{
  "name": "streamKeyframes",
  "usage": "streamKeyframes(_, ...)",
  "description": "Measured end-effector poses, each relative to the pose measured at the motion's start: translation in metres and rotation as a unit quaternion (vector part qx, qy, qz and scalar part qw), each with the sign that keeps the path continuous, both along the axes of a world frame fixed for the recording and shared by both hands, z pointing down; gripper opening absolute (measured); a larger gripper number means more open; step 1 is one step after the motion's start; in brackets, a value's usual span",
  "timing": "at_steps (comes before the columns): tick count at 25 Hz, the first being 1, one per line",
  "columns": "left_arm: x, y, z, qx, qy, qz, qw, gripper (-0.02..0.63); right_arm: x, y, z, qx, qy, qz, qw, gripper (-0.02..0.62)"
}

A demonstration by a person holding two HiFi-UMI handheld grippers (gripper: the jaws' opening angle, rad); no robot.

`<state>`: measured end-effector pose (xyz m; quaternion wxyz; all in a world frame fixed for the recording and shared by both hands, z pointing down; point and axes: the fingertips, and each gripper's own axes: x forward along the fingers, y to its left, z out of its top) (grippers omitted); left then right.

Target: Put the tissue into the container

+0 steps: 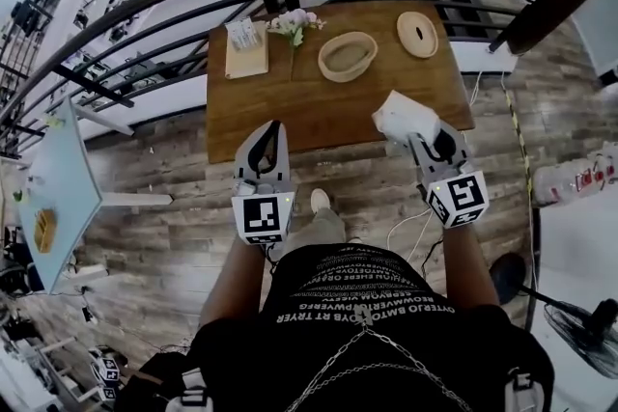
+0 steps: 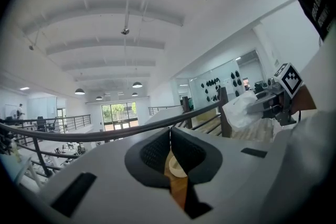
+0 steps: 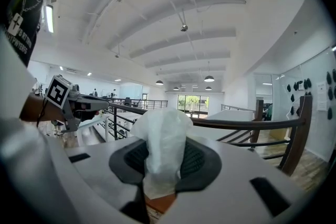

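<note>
Right tool (image 1: 421,138) pinches the tissue (image 1: 403,116); carry it forward-left, centred above the oval container (image 1: 347,56), before releasing; left tool (image 1: 272,138) closed, empty

A wooden table (image 1: 290,111) stands on the plank floor (image 1: 164,236), just this side of a dark curved railing (image 1: 145,0). At its far left corner lies a pale board (image 1: 249,63) with a small white holder (image 1: 242,33) on it, and flowers (image 1: 296,22) just beside. Well apart to the left, a pale side table (image 1: 63,164) carries something yellow (image 1: 44,229).
</note>
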<state>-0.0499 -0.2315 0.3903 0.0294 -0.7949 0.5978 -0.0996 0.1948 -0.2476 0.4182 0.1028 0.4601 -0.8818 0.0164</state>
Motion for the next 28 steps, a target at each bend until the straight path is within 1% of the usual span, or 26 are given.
streamKeyframes(9, -0.008, -0.074, 0.0, -0.001, 0.0, 0.022, 0.9998, 0.029, -0.021, -0.068, 0.002, -0.01, 0.005, 0.009, 1.0, 0.114)
streamKeyframes(14, -0.022, -0.113, -0.004, 0.004, 0.007, 0.033, 0.9994, 0.029, -0.033, -0.101, -0.005, -0.006, 0.011, 0.021, 1.0, 0.114)
streamKeyframes(17, -0.026, -0.134, -0.004, 0.008, 0.011, 0.046, 0.9989, 0.029, -0.041, -0.119, -0.008, -0.001, 0.009, 0.029, 1.0, 0.114)
streamKeyframes(24, -0.025, -0.156, 0.005, -0.004, 0.013, 0.065, 0.9978, 0.029, -0.051, -0.15, -0.002, -0.012, 0.005, 0.031, 0.999, 0.114)
streamKeyframes(28, -0.029, -0.171, 0.007, -0.008, 0.012, 0.062, 0.998, 0.029, -0.046, -0.176, 0.014, -0.035, -0.012, 0.031, 0.999, 0.114)
